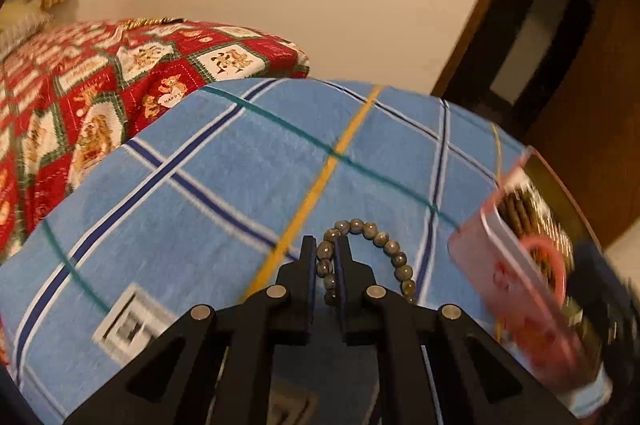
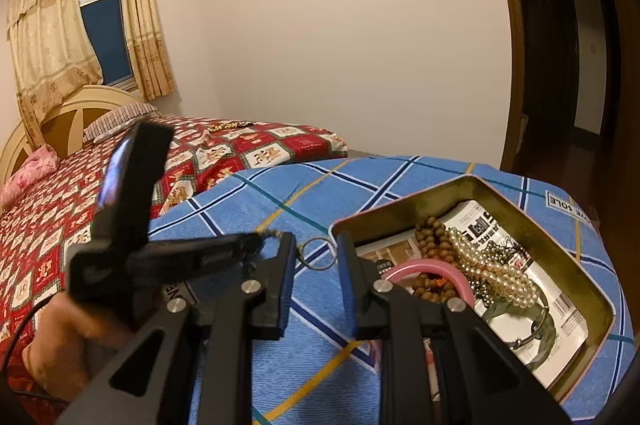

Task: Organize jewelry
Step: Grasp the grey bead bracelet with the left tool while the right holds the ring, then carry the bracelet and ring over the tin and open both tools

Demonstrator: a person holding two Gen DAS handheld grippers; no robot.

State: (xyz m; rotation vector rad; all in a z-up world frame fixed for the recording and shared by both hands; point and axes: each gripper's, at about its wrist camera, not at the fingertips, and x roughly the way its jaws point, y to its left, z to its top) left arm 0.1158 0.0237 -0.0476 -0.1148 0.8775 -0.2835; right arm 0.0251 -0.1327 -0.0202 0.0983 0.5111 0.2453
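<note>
A bracelet of grey beads (image 1: 390, 247) lies on the blue checked cloth (image 1: 240, 185), and my left gripper (image 1: 324, 243) is shut on its left side. From the right wrist view, the left gripper (image 2: 262, 240) reaches in from the left with a hand (image 2: 60, 337) behind it. My right gripper (image 2: 318, 257) stands open low over the cloth, just left of the gold tin (image 2: 532, 209). A thin metal ring (image 2: 320, 267) lies on the cloth between its fingertips, untouched. In the tin are brown wooden beads (image 2: 430, 237), a pearl necklace (image 2: 496, 273) and a pink bangle (image 2: 424, 267).
The tin (image 1: 512, 285) shows blurred at the right edge of the left wrist view. A bed with a red patterned quilt (image 2: 60, 205) lies to the left and behind. A dark doorway (image 2: 560, 65) is at the right, past the cloth's edge.
</note>
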